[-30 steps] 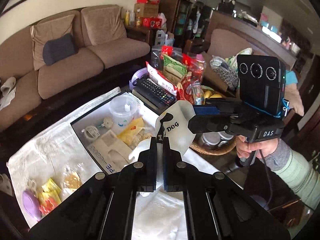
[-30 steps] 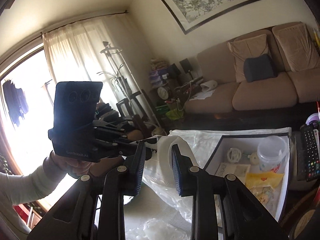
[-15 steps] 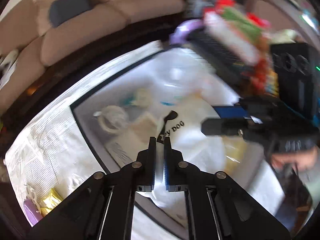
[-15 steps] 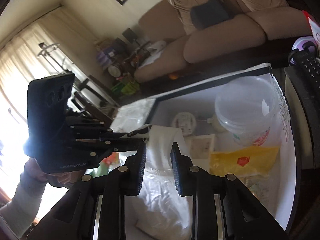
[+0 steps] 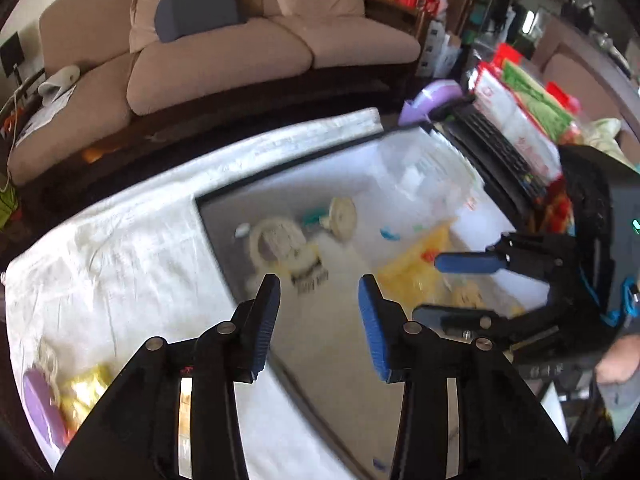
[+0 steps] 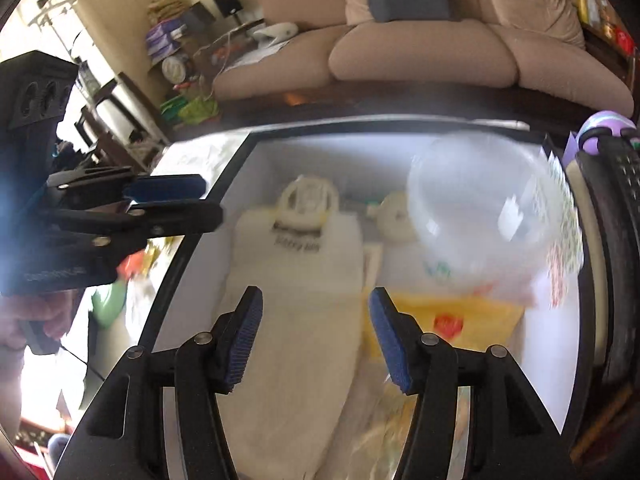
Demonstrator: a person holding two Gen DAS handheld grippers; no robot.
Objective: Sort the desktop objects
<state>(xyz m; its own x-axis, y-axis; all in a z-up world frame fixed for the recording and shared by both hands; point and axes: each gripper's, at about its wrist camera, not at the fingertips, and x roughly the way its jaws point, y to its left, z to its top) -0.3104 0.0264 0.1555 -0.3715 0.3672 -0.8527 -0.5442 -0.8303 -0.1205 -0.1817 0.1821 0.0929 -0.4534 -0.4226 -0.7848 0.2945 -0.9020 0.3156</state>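
Both grippers have just been opening above the box (image 6: 240, 152). The white bag (image 6: 296, 304) lies flat inside it, beneath and between the right gripper's (image 6: 316, 336) spread jaws; the left gripper (image 5: 320, 320) grips nothing.

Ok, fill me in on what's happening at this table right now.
A person is sorting clutter with a handheld gripper in each hand. Both the left gripper and the right gripper have just been opening above the white box, and the white bag they carried now lies loose inside it. It rests beside a yellow packet and a clear plastic tub. Nothing is pinched between either pair of jaws. More small items wait on the white cloth outside the box.
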